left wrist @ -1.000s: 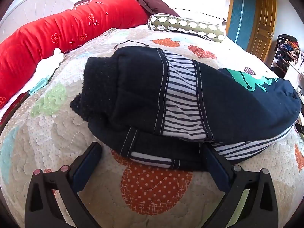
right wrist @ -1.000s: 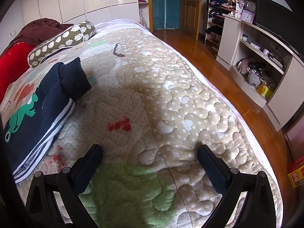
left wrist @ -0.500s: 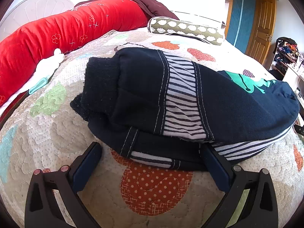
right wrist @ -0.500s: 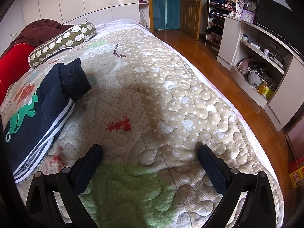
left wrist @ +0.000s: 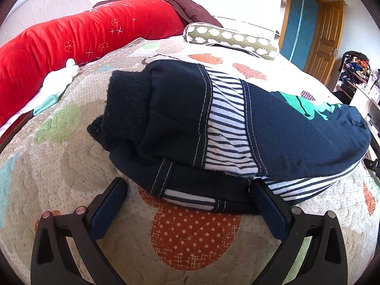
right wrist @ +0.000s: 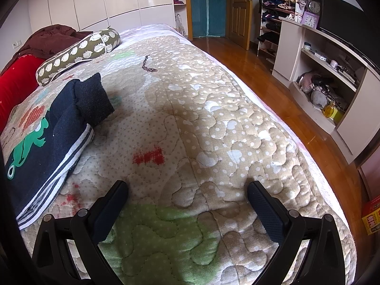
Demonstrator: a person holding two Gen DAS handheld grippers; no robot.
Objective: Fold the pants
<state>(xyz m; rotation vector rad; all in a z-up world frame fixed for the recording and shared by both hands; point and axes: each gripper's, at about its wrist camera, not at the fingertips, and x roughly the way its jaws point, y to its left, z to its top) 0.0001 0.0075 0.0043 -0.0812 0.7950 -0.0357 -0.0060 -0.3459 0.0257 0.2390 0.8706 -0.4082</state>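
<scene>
The navy pants (left wrist: 237,128), with white striped side bands and a green frog print, lie folded in a thick bundle on the quilted bedspread (left wrist: 59,166). My left gripper (left wrist: 187,190) is open and empty, its jaws wide apart just in front of the bundle's near edge, the right finger (left wrist: 268,204) touching the hem. In the right wrist view the pants (right wrist: 47,142) lie at the far left. My right gripper (right wrist: 187,192) is open and empty over bare quilt, well to the right of the pants.
A long red bolster (left wrist: 71,40) and a maroon blanket (left wrist: 180,0) line the bed's head, with a green patterned pillow (left wrist: 232,39) beside them. The bed edge (right wrist: 296,137) drops to a wooden floor (right wrist: 273,80). Shelves (right wrist: 332,76) stand at right.
The left gripper has crept slightly closer to the pants; the right view has shifted a little. Nothing was gripped or released.
</scene>
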